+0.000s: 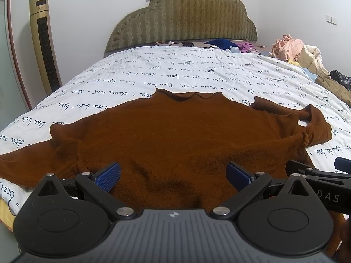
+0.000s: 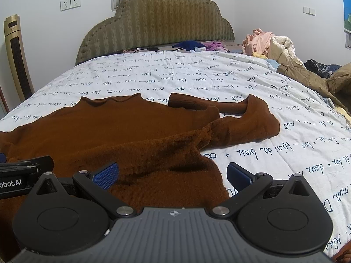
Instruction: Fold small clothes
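A small brown knit sweater (image 1: 175, 135) lies flat on the white bed cover, collar away from me. Its right sleeve (image 2: 237, 122) is bent back on itself; its left sleeve (image 1: 33, 164) stretches out to the left. My left gripper (image 1: 173, 175) is open, jaws wide, low over the sweater's near hem at its middle. My right gripper (image 2: 173, 175) is open too, straddling the sweater's near right edge, with one blue pad (image 2: 105, 178) over the cloth and the other (image 2: 239, 175) over the cover. Neither holds anything. The right gripper also shows in the left wrist view (image 1: 322, 175), close beside the left.
The white bed cover with script print (image 1: 175, 72) spreads to an olive padded headboard (image 1: 182, 15). A heap of clothes (image 2: 274, 46) lies at the far right, more garments (image 2: 193, 45) by the headboard. A gold tower fan (image 1: 43, 43) stands left of the bed.
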`<move>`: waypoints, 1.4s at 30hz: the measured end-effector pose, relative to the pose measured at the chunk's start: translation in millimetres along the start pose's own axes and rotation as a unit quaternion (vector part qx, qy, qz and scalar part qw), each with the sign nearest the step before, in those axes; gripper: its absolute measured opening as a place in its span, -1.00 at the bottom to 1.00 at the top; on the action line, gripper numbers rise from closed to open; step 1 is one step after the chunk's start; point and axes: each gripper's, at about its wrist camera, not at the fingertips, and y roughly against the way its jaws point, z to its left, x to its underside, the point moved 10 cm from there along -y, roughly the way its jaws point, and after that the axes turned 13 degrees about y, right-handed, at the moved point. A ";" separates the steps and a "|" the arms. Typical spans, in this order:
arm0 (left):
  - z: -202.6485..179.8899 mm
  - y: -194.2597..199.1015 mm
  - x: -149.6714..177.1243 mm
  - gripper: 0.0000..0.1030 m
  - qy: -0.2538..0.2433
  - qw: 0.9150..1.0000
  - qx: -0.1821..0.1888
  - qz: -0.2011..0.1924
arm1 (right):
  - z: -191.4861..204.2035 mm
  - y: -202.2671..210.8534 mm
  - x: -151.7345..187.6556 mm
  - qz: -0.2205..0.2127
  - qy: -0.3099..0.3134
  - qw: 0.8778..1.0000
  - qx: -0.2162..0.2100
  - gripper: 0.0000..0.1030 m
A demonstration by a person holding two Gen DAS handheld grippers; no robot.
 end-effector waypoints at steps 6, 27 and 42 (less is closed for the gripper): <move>1.2 0.1 -0.4 1.00 0.003 1.000 -0.002 0.000 | -0.3 -0.4 0.1 0.000 -0.001 1.000 0.000 0.99; 3.8 -6.7 -4.9 1.00 0.000 1.000 -0.013 0.001 | -30.2 -3.2 -8.0 -0.003 -0.013 1.000 0.001 0.99; 3.7 -13.7 -3.1 1.00 -0.004 1.000 -0.017 0.011 | -67.3 -8.7 -6.3 0.000 -0.048 0.999 0.022 0.99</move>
